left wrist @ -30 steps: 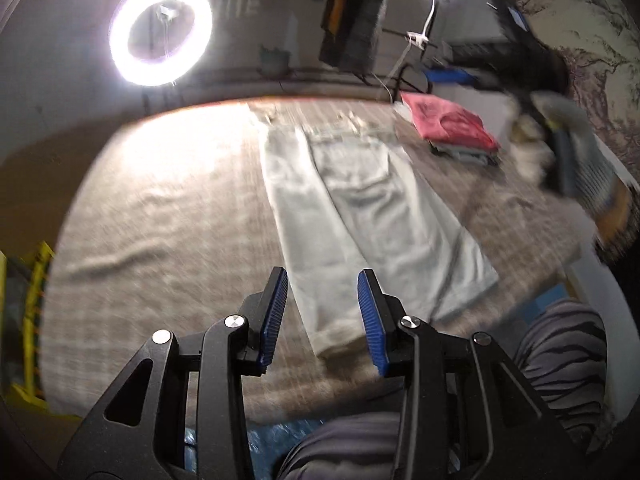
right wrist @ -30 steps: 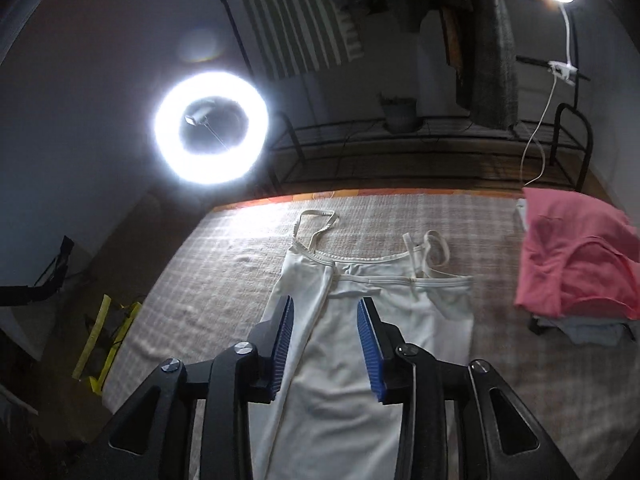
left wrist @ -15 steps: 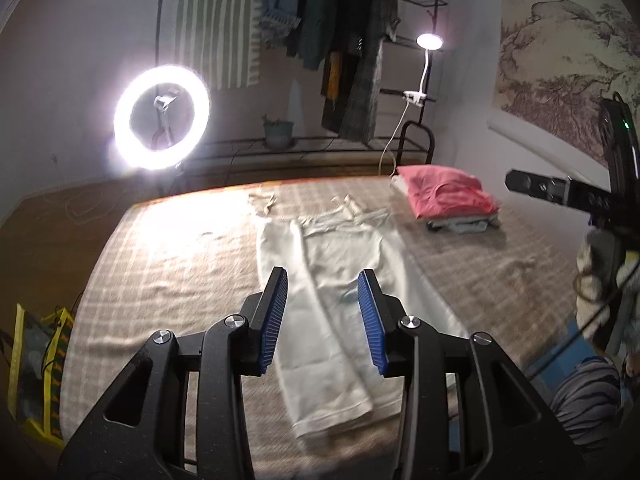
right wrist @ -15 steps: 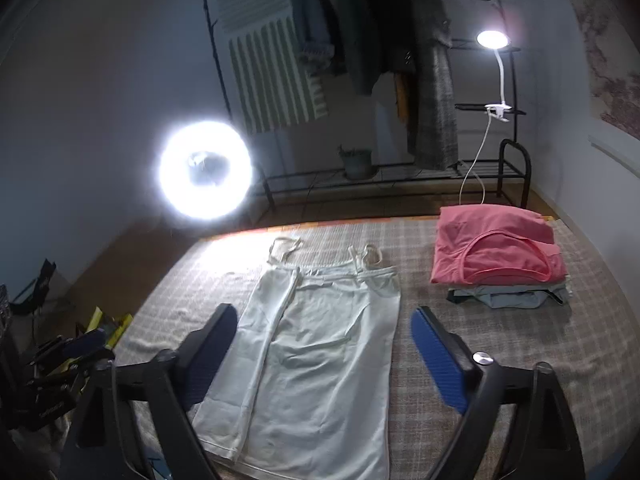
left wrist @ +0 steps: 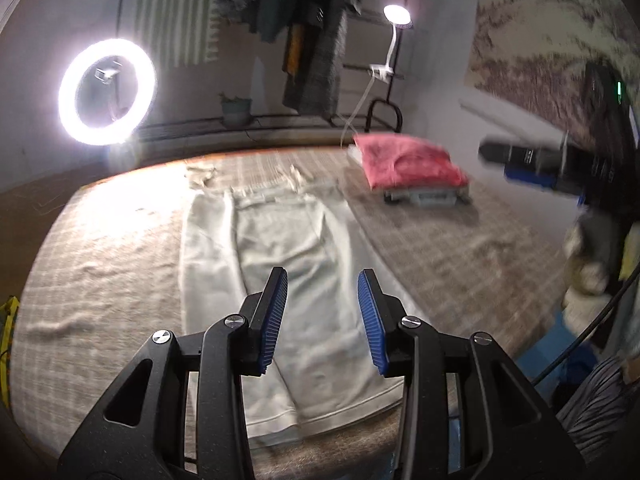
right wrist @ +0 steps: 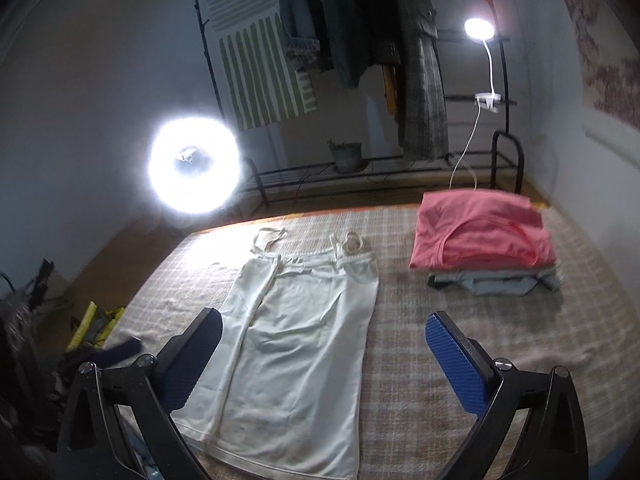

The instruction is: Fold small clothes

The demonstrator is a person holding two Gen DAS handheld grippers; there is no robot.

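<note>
Jaws apart, empty: left gripper (left wrist: 322,312) narrowly, right gripper (right wrist: 320,354) wide. White camisole (right wrist: 296,344) flat on checked blanket (right wrist: 460,320); folded pink top (right wrist: 480,232) on stack. No legible writing.

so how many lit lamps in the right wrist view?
2. The round white ring light stands at the left beyond the bed's far edge; the small white clip-on gooseneck lamp is clamped to the black metal rack at the right. Others may lie outside the frame.
</note>
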